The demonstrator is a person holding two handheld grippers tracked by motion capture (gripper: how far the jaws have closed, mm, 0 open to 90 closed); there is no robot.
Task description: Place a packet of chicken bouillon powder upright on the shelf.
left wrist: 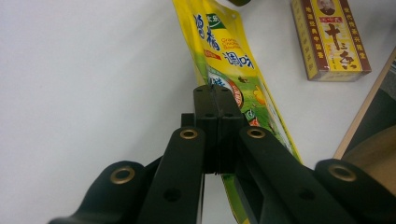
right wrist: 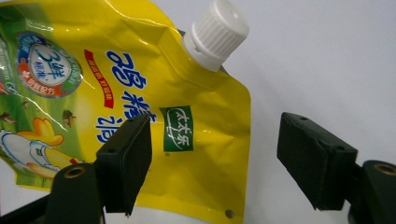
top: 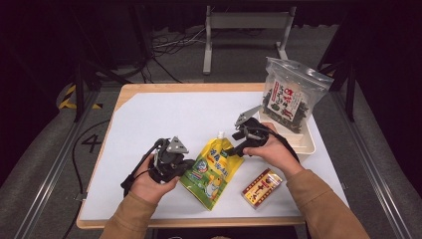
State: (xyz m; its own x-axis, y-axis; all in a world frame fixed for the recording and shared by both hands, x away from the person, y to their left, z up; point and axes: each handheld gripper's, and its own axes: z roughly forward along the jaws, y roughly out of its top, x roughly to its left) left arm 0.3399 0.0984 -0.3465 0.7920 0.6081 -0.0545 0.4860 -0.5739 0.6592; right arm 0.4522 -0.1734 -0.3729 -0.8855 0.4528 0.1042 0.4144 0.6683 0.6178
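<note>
1. The glossy yellow plastic stand-up pouch [top: 213,170] with a white ribbed screw cap [right wrist: 215,33] lies flat at the near middle of the bench; its spout points toward 12 o'clock and its green printed lower half, with a cartoon chick, toward 6 o'clock.
2. The left tongs [top: 185,164], at 9 o'clock of the pouch, are pressed together; in the left gripper view the jaw tips sit over the pouch's edge, and I cannot tell whether they pinch the film.
3. The right tongs [right wrist: 215,163], at 1 o'clock of the pouch, are spread wide, with the pouch's upper corner below the cap between the jaws and neither pad on it.
4. A small red-and-gold cardboard box [top: 262,187] lies at 4 o'clock of the pouch, apart from it.
5. A shallow cream plastic tray [top: 304,142] at 2 o'clock holds a clear zip bag of dark dried seaweed [top: 292,94], standing upright.
6. The bench [top: 164,119] has a white top with a pale wooden rim.
7. Grey floor, black cables and a metal frame lie beyond at 12 o'clock.
</note>
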